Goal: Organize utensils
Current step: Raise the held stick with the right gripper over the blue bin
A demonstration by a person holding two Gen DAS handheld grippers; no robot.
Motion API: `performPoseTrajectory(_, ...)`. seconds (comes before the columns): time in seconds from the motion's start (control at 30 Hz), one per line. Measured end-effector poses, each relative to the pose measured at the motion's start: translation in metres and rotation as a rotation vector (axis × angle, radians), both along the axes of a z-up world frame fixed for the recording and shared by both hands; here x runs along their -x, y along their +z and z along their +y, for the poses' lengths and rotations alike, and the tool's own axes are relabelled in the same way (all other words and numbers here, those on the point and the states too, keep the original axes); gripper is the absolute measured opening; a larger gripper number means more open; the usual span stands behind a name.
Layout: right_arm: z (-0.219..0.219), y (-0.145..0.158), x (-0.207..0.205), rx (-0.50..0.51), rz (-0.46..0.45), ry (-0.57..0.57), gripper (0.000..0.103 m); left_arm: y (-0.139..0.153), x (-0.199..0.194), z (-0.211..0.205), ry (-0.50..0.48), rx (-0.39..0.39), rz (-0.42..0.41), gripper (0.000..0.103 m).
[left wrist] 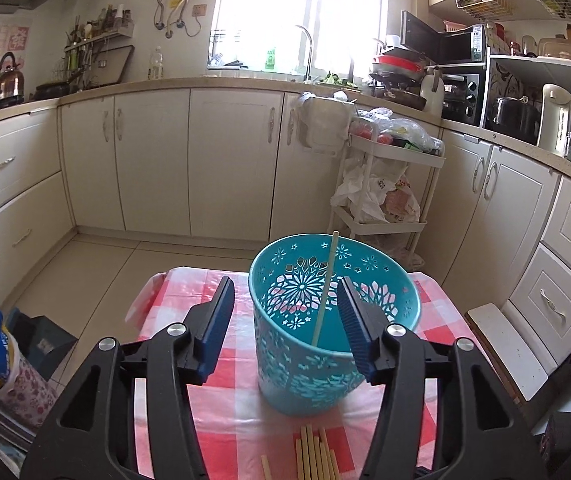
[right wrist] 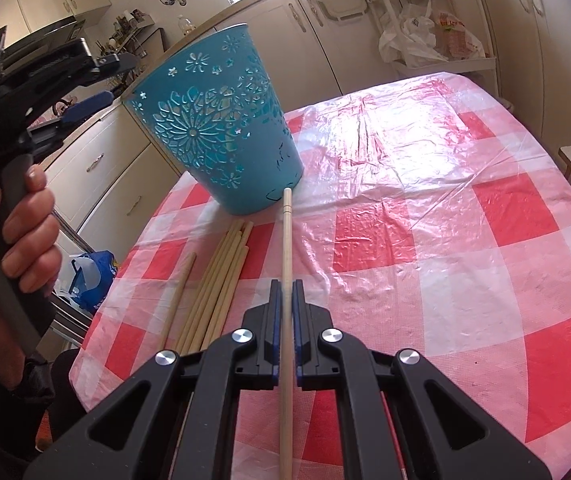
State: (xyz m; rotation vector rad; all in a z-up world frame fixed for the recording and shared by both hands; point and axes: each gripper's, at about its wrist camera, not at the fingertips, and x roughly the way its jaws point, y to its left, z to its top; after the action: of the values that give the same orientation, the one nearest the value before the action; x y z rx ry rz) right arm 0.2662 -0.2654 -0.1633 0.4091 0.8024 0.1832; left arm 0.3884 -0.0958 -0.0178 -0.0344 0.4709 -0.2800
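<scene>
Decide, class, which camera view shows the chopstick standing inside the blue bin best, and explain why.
The left wrist view. It looks down past the rim of the blue bin, so the chopstick leaning inside is plain. The right wrist view shows only the bin's outside wall, which hides that chopstick.

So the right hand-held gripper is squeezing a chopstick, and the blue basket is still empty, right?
Not quite. The right hand-held gripper does squeeze a chopstick, but the basket isn't empty: the left wrist view shows one chopstick already leaning inside it.
</scene>
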Motion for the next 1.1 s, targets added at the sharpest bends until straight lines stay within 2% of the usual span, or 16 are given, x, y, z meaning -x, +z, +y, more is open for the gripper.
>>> performPoseTrajectory(0.27, 0.004, 0.001, 0.005, 0.011, -0.014, 0.000, 0.006, 0.006, 0.032, 0.003, -0.010, -0.007, -0.014, 0.056)
performPoseTrajectory(0.7, 0.003, 0.005, 0.007, 0.015, -0.041, 0.003, 0.006, -0.008, 0.047, 0.007, -0.013, 0.054, 0.051, 0.060)
performPoseTrajectory(1.1, 0.004, 0.010, 0.012, 0.035, -0.078, -0.012, 0.006, -0.008, 0.061, -0.002, -0.040, 0.053, 0.055, 0.061)
